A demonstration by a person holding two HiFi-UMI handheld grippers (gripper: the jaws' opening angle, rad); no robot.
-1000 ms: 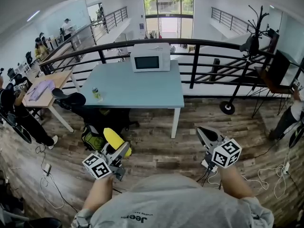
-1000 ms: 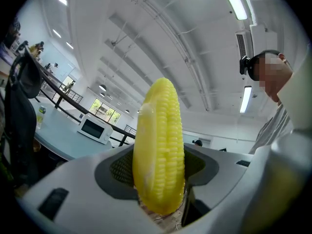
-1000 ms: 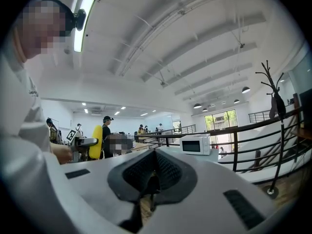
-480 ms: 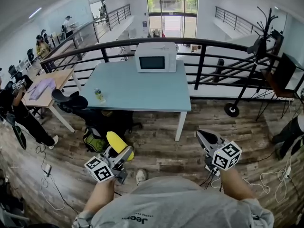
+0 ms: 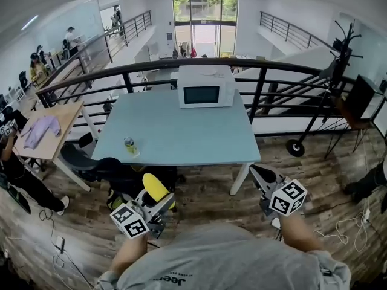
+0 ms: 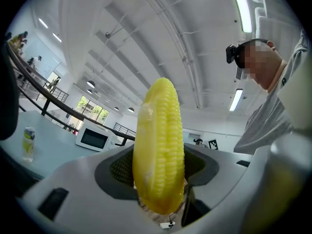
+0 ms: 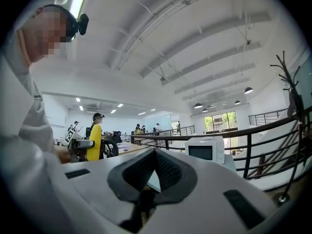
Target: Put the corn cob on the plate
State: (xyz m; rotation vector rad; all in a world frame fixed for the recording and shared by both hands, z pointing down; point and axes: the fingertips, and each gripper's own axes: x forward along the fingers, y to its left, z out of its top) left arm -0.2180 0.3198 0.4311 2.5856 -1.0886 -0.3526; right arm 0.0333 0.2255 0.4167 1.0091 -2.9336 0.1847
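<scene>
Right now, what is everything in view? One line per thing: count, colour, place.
corn cob: one, yellow, held upright at lower left
table: one, light blue, straight ahead
microwave: one, white, far edge of the table
bottle: one, yellow-green, near-left part of the table
railing: one, black, behind the table
desk: one, wooden, left of the table
garment: one, purple, on the desk
chair: one, black, between desk and table
coat stand: one, black, far right
plate: none in view
left gripper: one, grey, shut on the corn cob
right gripper: one, grey, jaws together, empty
</scene>
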